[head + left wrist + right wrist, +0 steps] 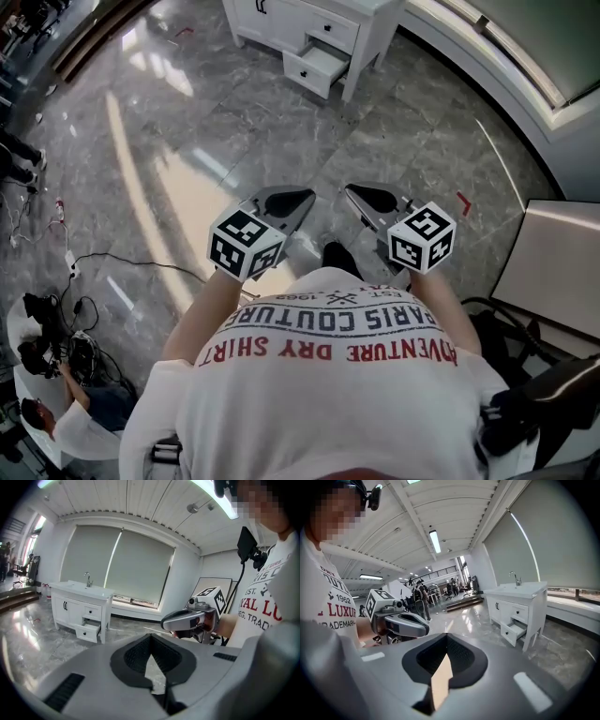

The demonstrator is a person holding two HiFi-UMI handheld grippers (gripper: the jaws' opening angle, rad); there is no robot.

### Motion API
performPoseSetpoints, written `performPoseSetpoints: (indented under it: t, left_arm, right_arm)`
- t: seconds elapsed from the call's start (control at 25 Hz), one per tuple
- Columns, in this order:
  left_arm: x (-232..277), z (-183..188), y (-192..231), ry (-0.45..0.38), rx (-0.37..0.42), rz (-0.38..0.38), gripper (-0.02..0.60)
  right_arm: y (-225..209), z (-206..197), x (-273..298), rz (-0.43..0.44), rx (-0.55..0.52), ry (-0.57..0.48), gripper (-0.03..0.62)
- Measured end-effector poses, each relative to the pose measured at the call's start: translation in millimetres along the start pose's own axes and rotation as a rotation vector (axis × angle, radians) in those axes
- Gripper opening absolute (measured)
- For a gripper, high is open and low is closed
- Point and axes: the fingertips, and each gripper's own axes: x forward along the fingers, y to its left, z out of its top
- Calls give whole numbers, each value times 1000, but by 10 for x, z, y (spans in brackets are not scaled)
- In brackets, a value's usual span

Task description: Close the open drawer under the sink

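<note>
A white sink cabinet (309, 28) stands far ahead on the marble floor, its lower drawer (317, 67) pulled out. In the left gripper view the cabinet (77, 606) shows small at the left with the open drawer (88, 631). In the right gripper view the same open drawer (513, 632) sits at the right. My left gripper (307, 198) and right gripper (349, 191) hang side by side at waist height, well short of the cabinet. Both are shut with nothing between the jaws. The tips meet in the left gripper (150, 636) and the right gripper (446, 637).
Cables (103, 258) and seated people (56, 375) are at the lower left. A leaning white panel (553, 253) and a black chair (544, 394) are at the right. A red tape mark (463, 202) lies on the floor. A curved window ledge (506, 56) runs behind the cabinet.
</note>
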Motion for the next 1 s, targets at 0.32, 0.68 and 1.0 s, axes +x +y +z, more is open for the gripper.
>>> performPoseSetpoints:
  t: [0.32, 0.68, 1.0]
  left_arm:
    - [-114, 25, 21, -16, -2, 15, 3]
    - [-202, 303, 74, -60, 10, 25, 3]
    - [446, 457, 396, 3, 14, 12, 3]
  right_arm:
    - [88, 68, 59, 19, -15, 0, 2]
    - [42, 347, -3, -9, -53, -22, 2]
    - [-753, 327, 117, -36, 1, -31, 2]
